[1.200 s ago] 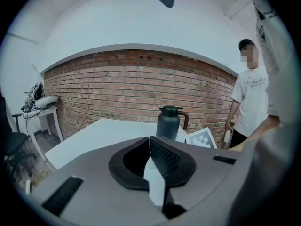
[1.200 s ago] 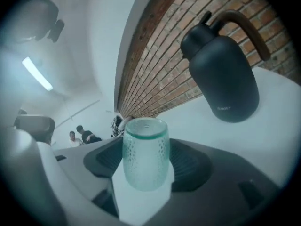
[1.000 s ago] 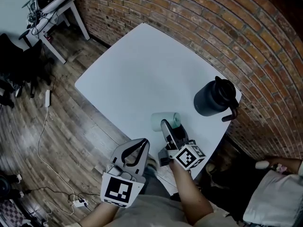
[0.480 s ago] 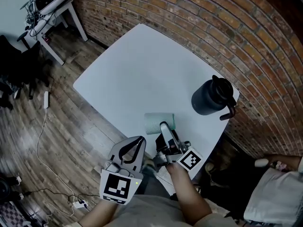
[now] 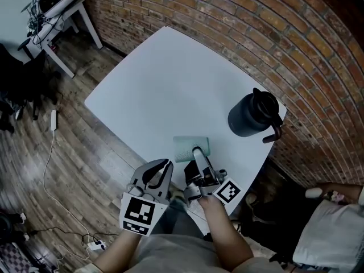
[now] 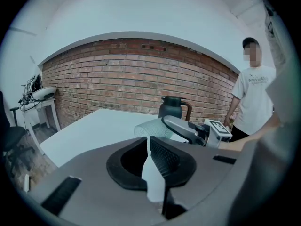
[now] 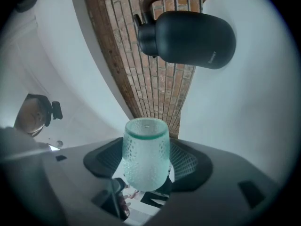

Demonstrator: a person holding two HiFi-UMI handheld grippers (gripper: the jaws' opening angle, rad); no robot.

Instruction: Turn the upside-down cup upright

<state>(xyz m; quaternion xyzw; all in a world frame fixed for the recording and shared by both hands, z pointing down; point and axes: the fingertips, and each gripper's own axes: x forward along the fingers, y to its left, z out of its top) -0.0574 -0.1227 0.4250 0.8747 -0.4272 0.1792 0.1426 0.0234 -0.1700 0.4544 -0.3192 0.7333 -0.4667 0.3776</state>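
Find the cup (image 5: 189, 148) on its side at the near edge of the tabletop (image 5: 165, 84), clamped between the jaws of the right gripper (image 5: 197, 151); find the left gripper (image 5: 162, 165) closed on nothing, off that edge. Guard against slip of the dimpled wall in the grip during the turn upright, and against a fall past that edge from release too far out.

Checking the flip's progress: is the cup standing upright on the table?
No, in the head view the cup lies sideways, clamped in the right gripper.
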